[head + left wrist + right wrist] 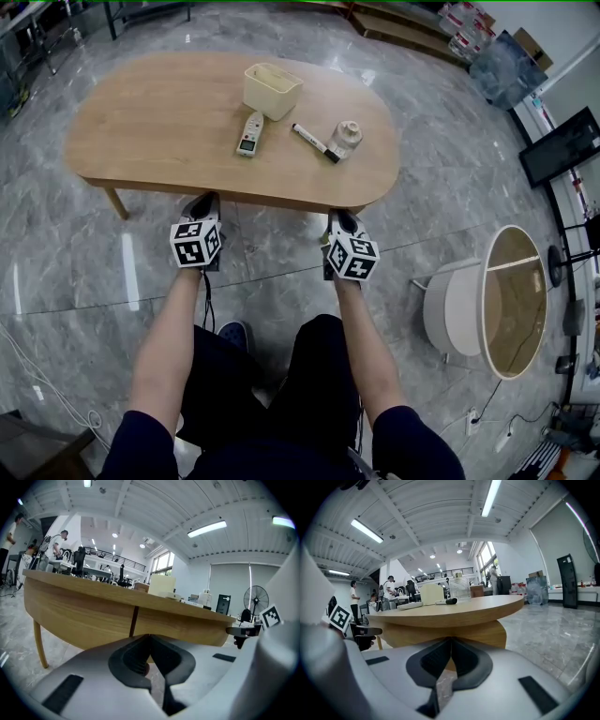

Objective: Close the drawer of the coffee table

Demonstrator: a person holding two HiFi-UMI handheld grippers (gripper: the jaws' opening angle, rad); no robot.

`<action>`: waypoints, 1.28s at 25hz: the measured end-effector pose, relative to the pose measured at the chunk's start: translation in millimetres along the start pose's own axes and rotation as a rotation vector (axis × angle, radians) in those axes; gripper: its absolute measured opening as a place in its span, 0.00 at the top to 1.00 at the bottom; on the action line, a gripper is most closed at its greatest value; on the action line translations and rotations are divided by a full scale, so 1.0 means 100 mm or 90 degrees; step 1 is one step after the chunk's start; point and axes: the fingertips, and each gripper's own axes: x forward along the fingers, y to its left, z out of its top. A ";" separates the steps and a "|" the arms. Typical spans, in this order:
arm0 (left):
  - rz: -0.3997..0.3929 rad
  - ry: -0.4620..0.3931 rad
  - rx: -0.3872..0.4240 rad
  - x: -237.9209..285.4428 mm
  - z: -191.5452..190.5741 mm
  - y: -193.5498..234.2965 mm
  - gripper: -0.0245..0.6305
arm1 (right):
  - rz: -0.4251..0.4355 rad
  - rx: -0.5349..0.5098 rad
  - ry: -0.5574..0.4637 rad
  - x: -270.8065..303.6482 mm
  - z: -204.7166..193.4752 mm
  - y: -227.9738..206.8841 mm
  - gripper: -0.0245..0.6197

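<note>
Head view: coffee table (169,122) straight ahead, oval, wooden; left gripper (203,201) and right gripper (339,219) both nosed up to its near edge, well apart from each other; drawer hidden under the overhang, nothing seen jutting out; cream box (272,89) and marker (314,142) on top.
Left gripper view: jaws pressed together, nothing between; dark vertical seam (133,620) in the apron; drawer (187,626) probably the panel right of it, seemingly flush or nearly so.
Right gripper view: jaws likewise shut and empty; apron close ahead; no seam visible here.
Handling: stiff wood, likely light on its runners; no grasp needed; flat push on the front panel, evenly at both ends to avoid jamming.
</note>
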 end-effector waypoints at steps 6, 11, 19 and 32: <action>-0.024 -0.003 0.022 -0.12 0.09 -0.07 0.93 | 0.003 0.001 0.016 -0.11 -0.08 0.03 0.92; -0.075 0.000 0.072 -0.25 0.16 -0.27 0.93 | 0.013 -0.002 0.010 -0.38 -0.07 0.06 0.92; -0.082 -0.027 0.103 -0.60 0.57 -0.45 0.93 | 0.025 0.029 0.004 -1.07 -0.11 0.06 0.92; -0.092 -0.004 0.199 -1.55 0.34 -0.36 0.93 | 0.034 -0.008 -0.003 -1.73 -0.11 0.11 0.92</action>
